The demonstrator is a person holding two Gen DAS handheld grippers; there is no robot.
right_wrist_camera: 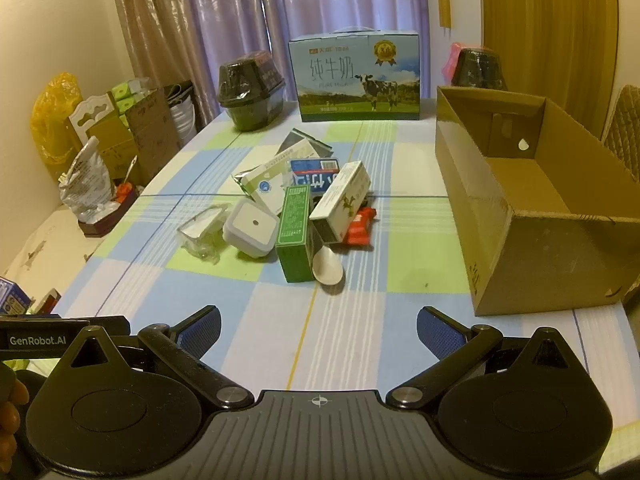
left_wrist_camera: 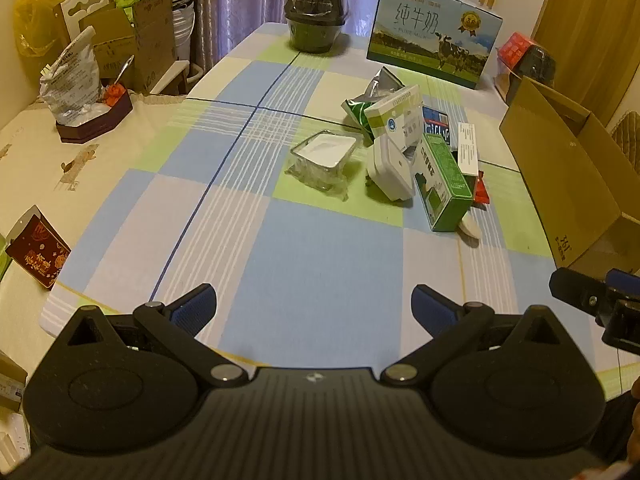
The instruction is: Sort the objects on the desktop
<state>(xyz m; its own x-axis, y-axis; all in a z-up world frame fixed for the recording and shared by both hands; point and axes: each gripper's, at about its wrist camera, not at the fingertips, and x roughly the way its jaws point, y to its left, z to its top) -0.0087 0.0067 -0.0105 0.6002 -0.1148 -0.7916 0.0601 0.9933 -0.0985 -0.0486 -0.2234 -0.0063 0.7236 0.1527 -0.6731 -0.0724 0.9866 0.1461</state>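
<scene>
A heap of small items lies mid-table: a green carton (right_wrist_camera: pixel 295 232) (left_wrist_camera: pixel 442 182), a white square device (right_wrist_camera: pixel 251 230) (left_wrist_camera: pixel 390 170), a clear plastic tub (right_wrist_camera: pixel 200 227) (left_wrist_camera: pixel 324 158), a white-green box (right_wrist_camera: pixel 340 200), a blue-white carton (right_wrist_camera: pixel 314 178), a red packet (right_wrist_camera: pixel 360 230) and a pale spoon (right_wrist_camera: pixel 329 266). An open cardboard box (right_wrist_camera: pixel 520 208) (left_wrist_camera: pixel 560 168) stands to the right of the heap. My left gripper (left_wrist_camera: pixel 314 306) is open over the near table edge, well short of the heap. My right gripper (right_wrist_camera: pixel 319 330) is open too, with nothing between its fingers.
A large milk case (right_wrist_camera: pixel 356 76) and a dark lidded pot (right_wrist_camera: pixel 252 92) stand at the table's far end. A silver bag in a dark tray (left_wrist_camera: pixel 80 92) sits on the left side table, and a dark red box (left_wrist_camera: pixel 38 252) lies near the left edge. Bare checked cloth (right_wrist_camera: pixel 280 320) separates grippers and heap.
</scene>
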